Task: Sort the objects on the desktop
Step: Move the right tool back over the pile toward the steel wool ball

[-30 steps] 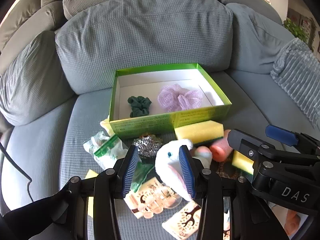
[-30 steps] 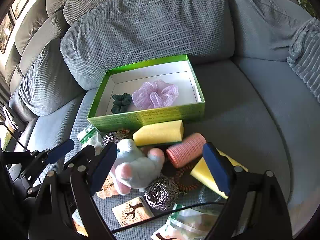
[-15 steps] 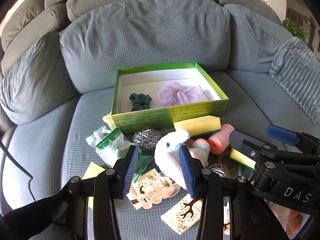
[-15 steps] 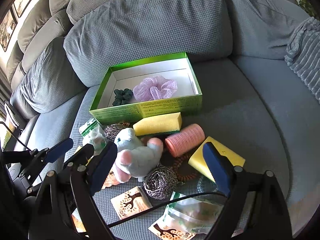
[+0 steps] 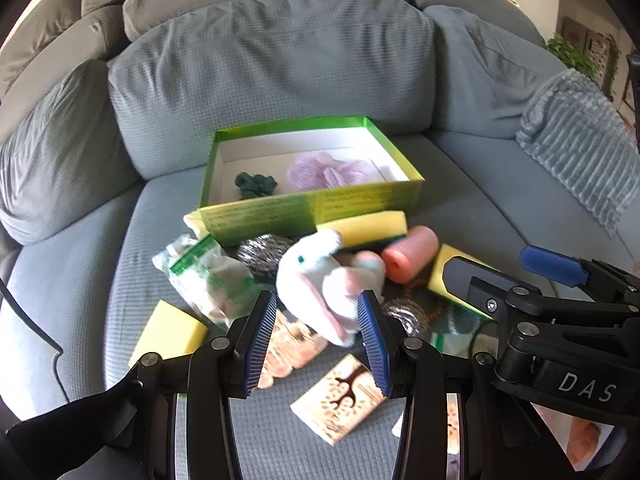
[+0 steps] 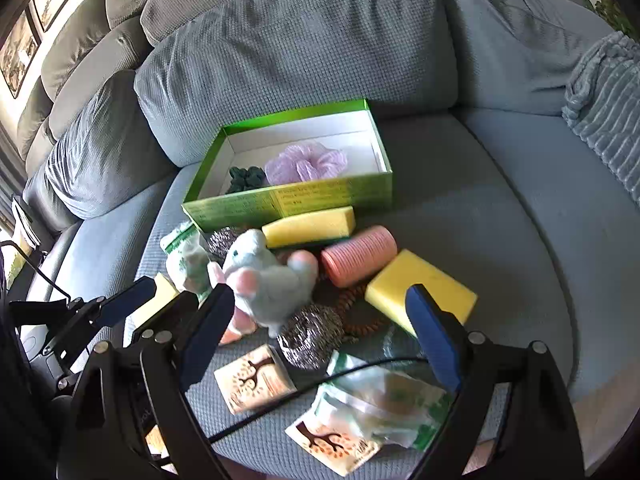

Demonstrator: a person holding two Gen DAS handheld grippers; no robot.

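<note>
While both grippers stand open and empty, the plush toy (image 5: 324, 280) lies at 12 o'clock, nearer the left gripper (image 5: 316, 334).

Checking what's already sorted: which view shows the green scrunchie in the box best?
The left wrist view: the green scrunchie lies fully visible on the floor of the box. In the right wrist view the scrunchie is sharper, but the box's front wall hides its lower edge.

Green box (image 6: 288, 204); lilac scrunchie (image 6: 306, 162); yellow sponge (image 6: 310, 227); pink ribbed roller (image 6: 358, 255); waffle-textured grey sofa (image 6: 304, 40)
</note>
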